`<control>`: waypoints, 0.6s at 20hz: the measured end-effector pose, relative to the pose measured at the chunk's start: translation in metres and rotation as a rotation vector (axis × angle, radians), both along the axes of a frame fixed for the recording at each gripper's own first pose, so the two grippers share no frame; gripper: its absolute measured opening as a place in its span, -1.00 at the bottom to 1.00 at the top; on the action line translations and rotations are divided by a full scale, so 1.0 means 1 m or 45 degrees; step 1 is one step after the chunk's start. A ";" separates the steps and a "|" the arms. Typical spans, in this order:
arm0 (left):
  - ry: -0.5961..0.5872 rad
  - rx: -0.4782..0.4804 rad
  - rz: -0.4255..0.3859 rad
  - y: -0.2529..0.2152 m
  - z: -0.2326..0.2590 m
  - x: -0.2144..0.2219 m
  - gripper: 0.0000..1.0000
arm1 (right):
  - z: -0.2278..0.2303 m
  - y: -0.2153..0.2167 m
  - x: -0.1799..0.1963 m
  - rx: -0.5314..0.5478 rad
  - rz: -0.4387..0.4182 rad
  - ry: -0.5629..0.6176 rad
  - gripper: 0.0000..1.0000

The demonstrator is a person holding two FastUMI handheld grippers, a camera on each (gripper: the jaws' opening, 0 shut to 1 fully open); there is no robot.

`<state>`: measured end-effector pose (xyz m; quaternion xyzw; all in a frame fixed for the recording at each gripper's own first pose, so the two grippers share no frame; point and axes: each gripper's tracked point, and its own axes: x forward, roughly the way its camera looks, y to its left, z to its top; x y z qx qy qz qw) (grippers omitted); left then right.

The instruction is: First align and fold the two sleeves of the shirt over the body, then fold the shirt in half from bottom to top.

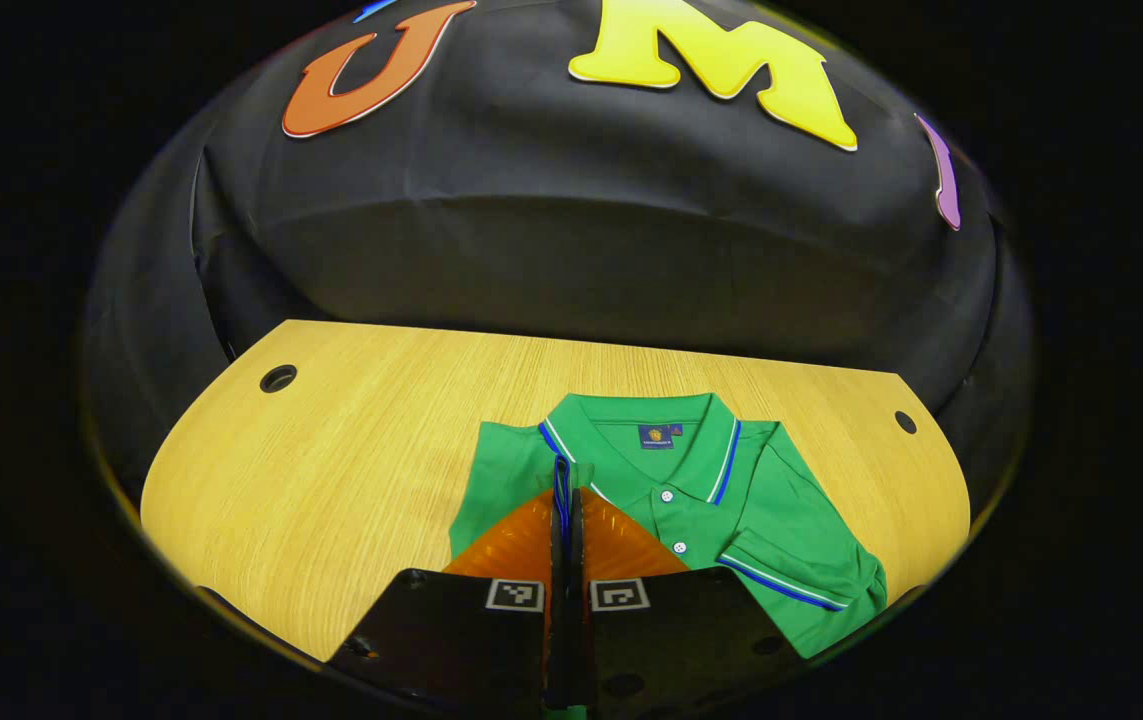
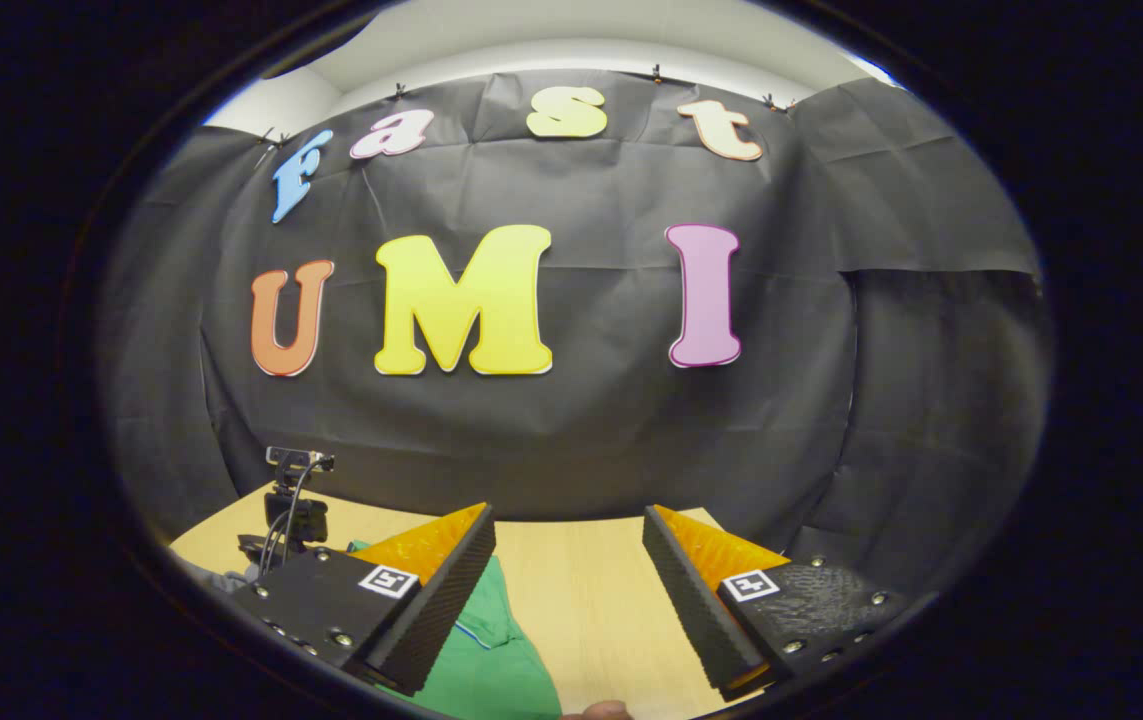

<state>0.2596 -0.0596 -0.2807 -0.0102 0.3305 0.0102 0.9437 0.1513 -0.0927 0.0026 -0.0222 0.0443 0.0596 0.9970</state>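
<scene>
**Left claw pinching the sleeve edge, right claw waiting wide to the side**

A pale wooden table is filling the lower half of the left gripper view, with the black cloth wall rising behind it. On it the green short-sleeved polo shirt with blue-and-white trim is lying collar away from the camera, placket running toward the bottom of the frame, so its long axis is pointing straight along the fingers. One sleeve is already lying folded across the body at lower right. The left gripper is sitting at bottom centre with its jaws pressed together, and a blue-trimmed edge of the shirt appears to be caught between them, just left of the collar.

In the right gripper view, the shirt is showing as a green fold at bottom centre-left, beside the near finger. The right gripper is hanging above bare table with jaws spread wide, holding nothing. The left claw is judged nearer the cloth, so the coming fold probably rests on it.
</scene>
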 end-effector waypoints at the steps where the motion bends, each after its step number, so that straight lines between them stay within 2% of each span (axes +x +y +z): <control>1: 0.004 -0.002 -0.004 -0.003 -0.002 -0.001 -0.94 | -0.001 -0.001 0.000 0.000 -0.002 0.003 0.89; 8: 0.050 -0.013 -0.023 -0.016 -0.017 -0.004 -0.94 | -0.005 -0.006 0.002 -0.001 -0.002 0.013 0.90; 10: 0.064 0.039 -0.010 -0.009 -0.020 -0.008 -0.88 | -0.006 -0.008 0.004 0.001 0.006 0.018 0.90; 12: 0.028 0.057 -0.009 -0.009 -0.018 -0.005 -0.17 | -0.009 -0.008 0.007 0.007 0.023 0.029 0.93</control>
